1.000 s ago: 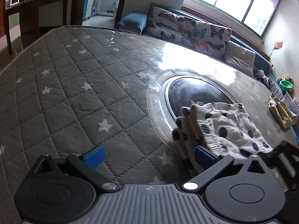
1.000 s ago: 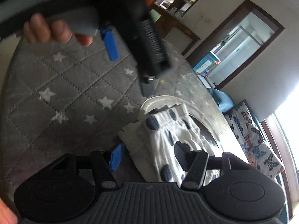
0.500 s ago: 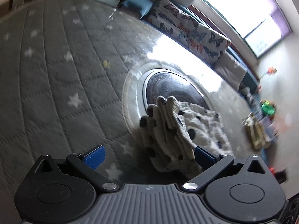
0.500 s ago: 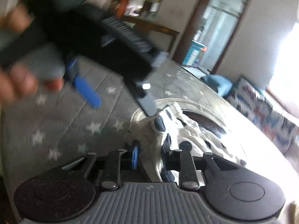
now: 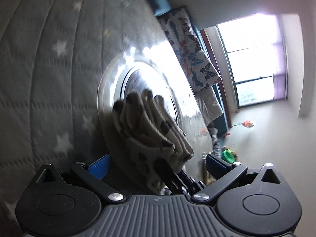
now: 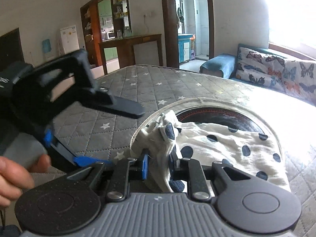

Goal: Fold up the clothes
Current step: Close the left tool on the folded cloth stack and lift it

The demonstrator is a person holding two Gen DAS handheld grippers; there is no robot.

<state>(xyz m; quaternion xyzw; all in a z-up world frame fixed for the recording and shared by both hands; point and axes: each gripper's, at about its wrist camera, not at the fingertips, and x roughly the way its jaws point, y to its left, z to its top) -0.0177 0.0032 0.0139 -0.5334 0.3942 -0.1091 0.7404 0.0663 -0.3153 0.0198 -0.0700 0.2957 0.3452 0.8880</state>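
Observation:
A white garment with dark blue dots (image 6: 213,144) lies folded on the grey star-quilted table cover (image 6: 126,90), over a round glass inset (image 6: 217,116). My right gripper (image 6: 158,165) is shut on the bunched folded edge of the garment. My left gripper (image 5: 158,163) is open, rolled on its side, with the stacked folds of the garment (image 5: 150,122) between its blue pads and no grip on them. In the right wrist view the left gripper (image 6: 59,106) is at the left, held by a hand (image 6: 13,175).
A sofa with butterfly cushions (image 6: 276,73) runs along the far side under a bright window (image 5: 252,59). A wooden counter (image 6: 130,47) and a doorway (image 6: 189,19) are behind the table. A green bowl (image 5: 228,155) sits near the table's far end.
My right gripper closed onto the folded edge of the garment. My left gripper rolled onto its side and moved closer to the fold stack, still open.

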